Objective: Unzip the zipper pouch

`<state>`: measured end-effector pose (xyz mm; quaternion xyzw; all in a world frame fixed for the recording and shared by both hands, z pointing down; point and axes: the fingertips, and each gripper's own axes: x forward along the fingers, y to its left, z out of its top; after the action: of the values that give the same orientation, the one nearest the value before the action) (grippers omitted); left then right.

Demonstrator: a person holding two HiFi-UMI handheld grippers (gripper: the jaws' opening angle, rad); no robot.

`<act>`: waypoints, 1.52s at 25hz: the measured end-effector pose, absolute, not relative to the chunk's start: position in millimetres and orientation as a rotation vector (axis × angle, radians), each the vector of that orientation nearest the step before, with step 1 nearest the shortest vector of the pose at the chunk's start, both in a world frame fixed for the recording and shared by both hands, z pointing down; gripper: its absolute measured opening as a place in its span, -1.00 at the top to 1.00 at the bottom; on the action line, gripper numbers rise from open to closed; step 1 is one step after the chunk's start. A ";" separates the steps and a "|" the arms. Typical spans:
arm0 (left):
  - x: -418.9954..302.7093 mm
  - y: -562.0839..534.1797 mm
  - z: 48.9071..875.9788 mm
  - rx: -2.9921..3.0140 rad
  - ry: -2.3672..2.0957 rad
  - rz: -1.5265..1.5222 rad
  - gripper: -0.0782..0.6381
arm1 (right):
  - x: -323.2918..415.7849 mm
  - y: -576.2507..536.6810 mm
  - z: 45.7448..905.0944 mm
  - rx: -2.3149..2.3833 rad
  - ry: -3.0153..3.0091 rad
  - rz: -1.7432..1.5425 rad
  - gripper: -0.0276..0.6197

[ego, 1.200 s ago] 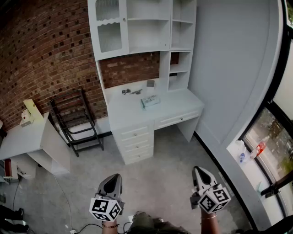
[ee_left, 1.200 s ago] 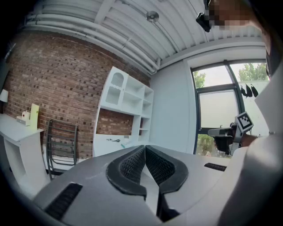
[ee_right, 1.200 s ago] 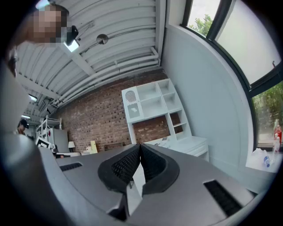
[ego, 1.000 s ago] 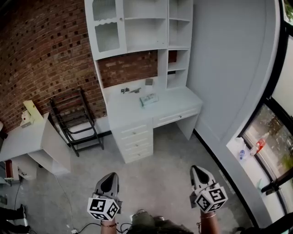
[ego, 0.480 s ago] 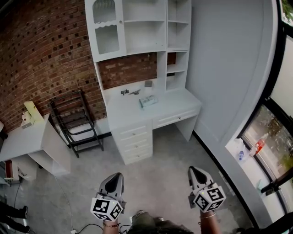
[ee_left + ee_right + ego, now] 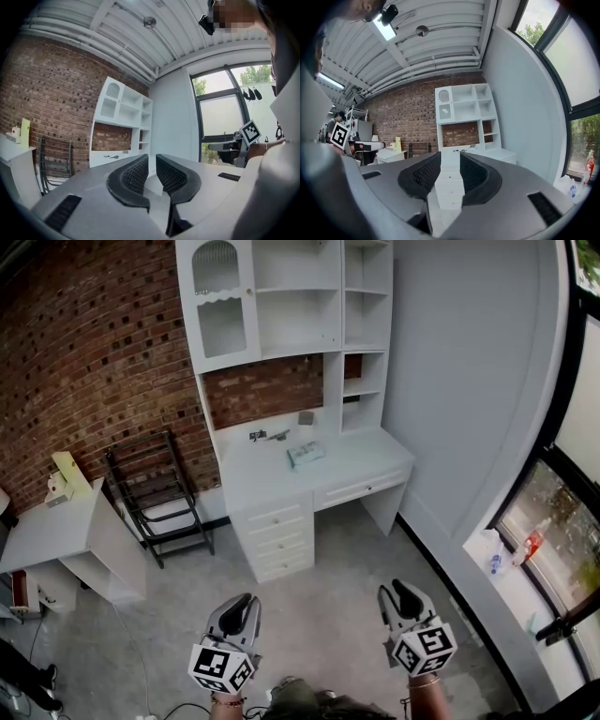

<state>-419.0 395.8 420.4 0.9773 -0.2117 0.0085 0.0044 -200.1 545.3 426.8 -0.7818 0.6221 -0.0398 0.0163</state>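
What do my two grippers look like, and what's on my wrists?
Both the left gripper and right gripper are light grey, with black textured pads on curved jaws. Each carries a white cube with black square markers. A bracelet circles each wrist.

Home study: white hutch desk [image 6: 264,474], brick wall [image 6: 84,352]

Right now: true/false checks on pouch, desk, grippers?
The pouch lies on the white desk. True.
The right gripper holds the pouch. False: it is far from the pouch, and its jaws have just been opening with nothing between them.
The desk's drawers are pulled out. False: all are closed.
A black folding rack stands left of the desk in the head view. True.
The left gripper is shut and empty. True.
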 end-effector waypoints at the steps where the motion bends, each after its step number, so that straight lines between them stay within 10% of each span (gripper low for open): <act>1: -417.5 396.6 420.4 3.066 -0.649 0.030 0.68 | -200.5 543.6 427.1 -2.431 1.944 -0.121 0.55; 23: -396.4 386.9 431.2 2.977 -0.638 -0.012 -0.77 | -194.5 526.1 443.7 -2.379 2.008 -0.157 -0.66; 38: -375.7 392.9 461.8 2.964 -0.539 0.166 -0.81 | -169.3 518.5 449.4 -2.419 1.975 -0.143 -0.86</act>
<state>-375.7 392.9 461.8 0.9805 -0.1784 0.0548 0.0622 -169.3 518.5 449.4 -0.7737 0.6318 -0.0458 0.0078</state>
